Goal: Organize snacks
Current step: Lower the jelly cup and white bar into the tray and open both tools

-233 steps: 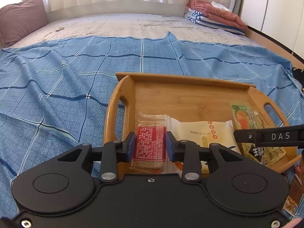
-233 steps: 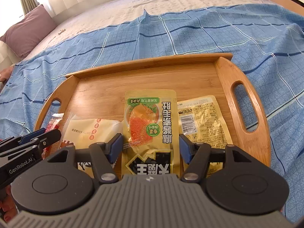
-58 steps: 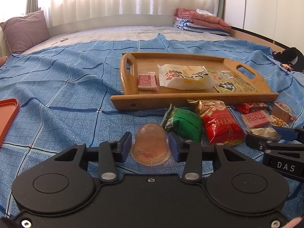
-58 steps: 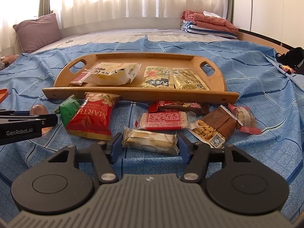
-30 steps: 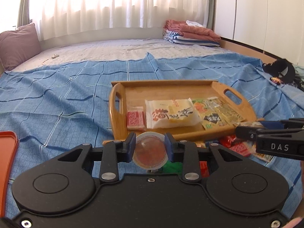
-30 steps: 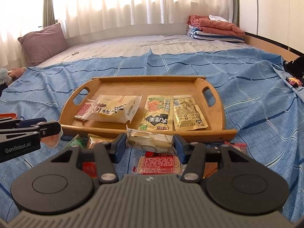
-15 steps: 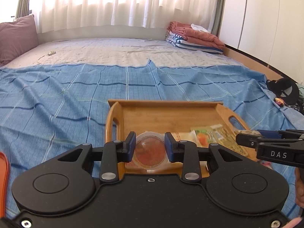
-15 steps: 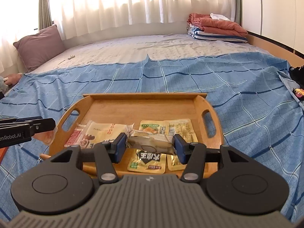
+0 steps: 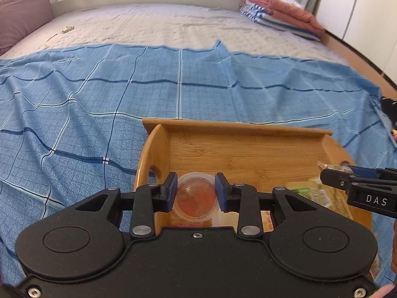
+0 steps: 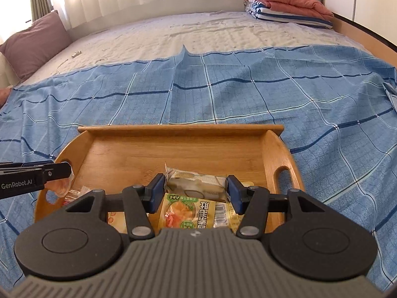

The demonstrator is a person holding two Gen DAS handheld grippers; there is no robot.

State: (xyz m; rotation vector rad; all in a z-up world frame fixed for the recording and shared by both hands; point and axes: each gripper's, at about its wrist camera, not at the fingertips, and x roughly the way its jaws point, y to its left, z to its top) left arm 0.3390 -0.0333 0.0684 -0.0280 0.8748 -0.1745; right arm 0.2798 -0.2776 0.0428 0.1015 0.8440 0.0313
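Note:
An orange jelly cup [image 9: 196, 196] is clamped between the blue pads of my left gripper [image 9: 196, 190], which hangs over the left end of the wooden tray [image 9: 235, 149]. My right gripper [image 10: 196, 188] is shut on a pale wrapped snack bar [image 10: 196, 182] above the tray's [image 10: 173, 154] near middle. Below it lie a yellow-green packet [image 10: 186, 213] and another yellow packet [image 10: 229, 212]. The right gripper [image 9: 332, 173] shows at the right edge of the left wrist view, and the left gripper [image 10: 62, 171] with the cup [image 10: 59, 186] shows at the left of the right wrist view.
The tray rests on a blue checked sheet [image 9: 99, 114] spread over a bed. Folded blankets [image 10: 287, 5] lie at the far right corner, a mauve pillow [image 10: 34, 44] at the far left. The tray's far half is bare wood.
Both grippers have moved forward over the tray with their snacks still held. The loose snacks in front of the tray have dropped out of sight, and the tray now fills the lower view.

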